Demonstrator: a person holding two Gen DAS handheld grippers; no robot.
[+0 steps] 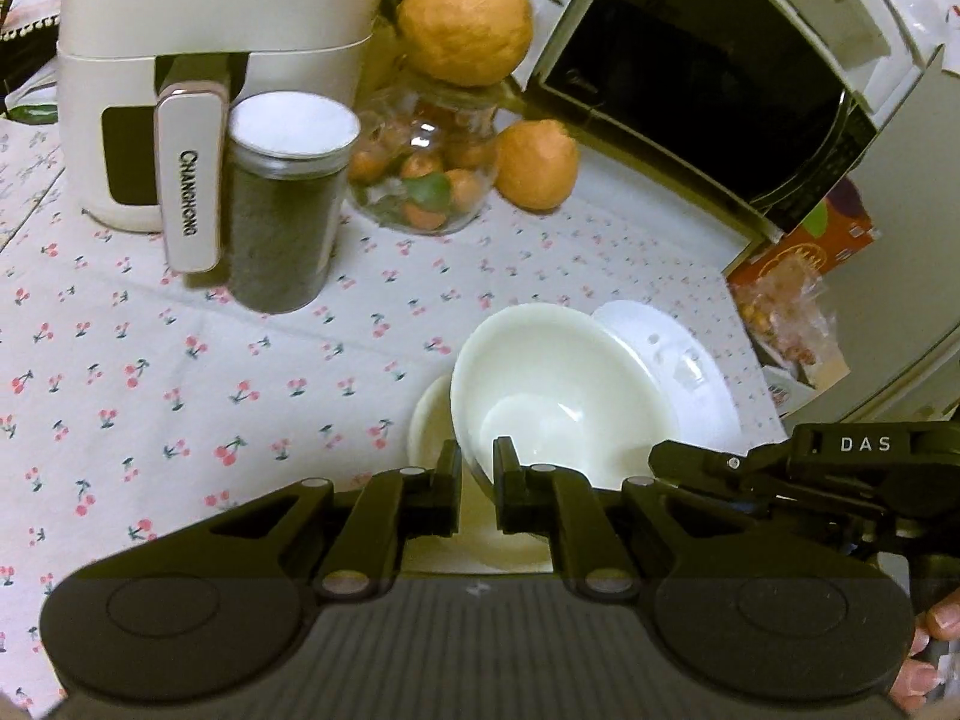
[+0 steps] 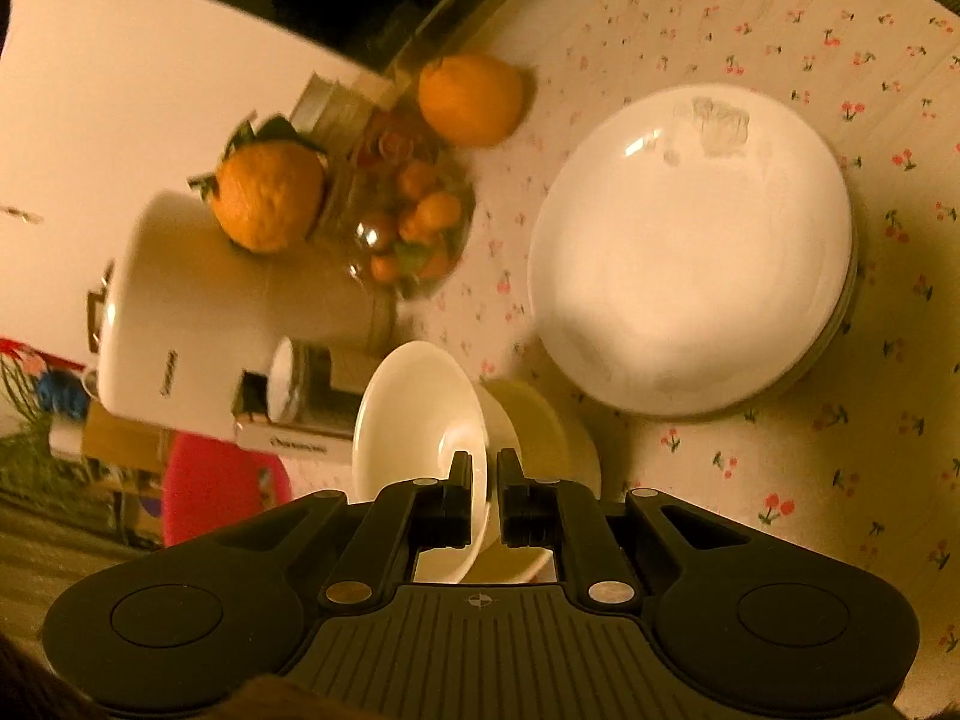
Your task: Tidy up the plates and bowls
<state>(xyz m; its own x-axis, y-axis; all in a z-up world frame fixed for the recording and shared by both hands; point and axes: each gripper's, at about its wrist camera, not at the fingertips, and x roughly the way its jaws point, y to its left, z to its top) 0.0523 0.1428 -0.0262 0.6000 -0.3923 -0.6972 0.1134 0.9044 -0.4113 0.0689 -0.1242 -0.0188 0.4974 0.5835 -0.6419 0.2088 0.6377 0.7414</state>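
The left gripper (image 1: 478, 468) has its jaws nearly closed on the near rim of a white bowl (image 1: 552, 384), held tilted above a second bowl (image 1: 427, 420) on the cherry-print desk (image 1: 180, 372). The right gripper (image 2: 485, 483) pinches a bowl rim likewise, jaws narrowly parted. An upturned white plate (image 2: 690, 252) lies beside them on the desk, near a fruit jar (image 1: 429, 174).

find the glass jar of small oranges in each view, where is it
Left wrist: glass jar sits upper centre, between the dark canister and a loose orange.
Right wrist: the jar lies tipped in the picture, upper left of centre.
Shared landmark: the big orange on its mouth.
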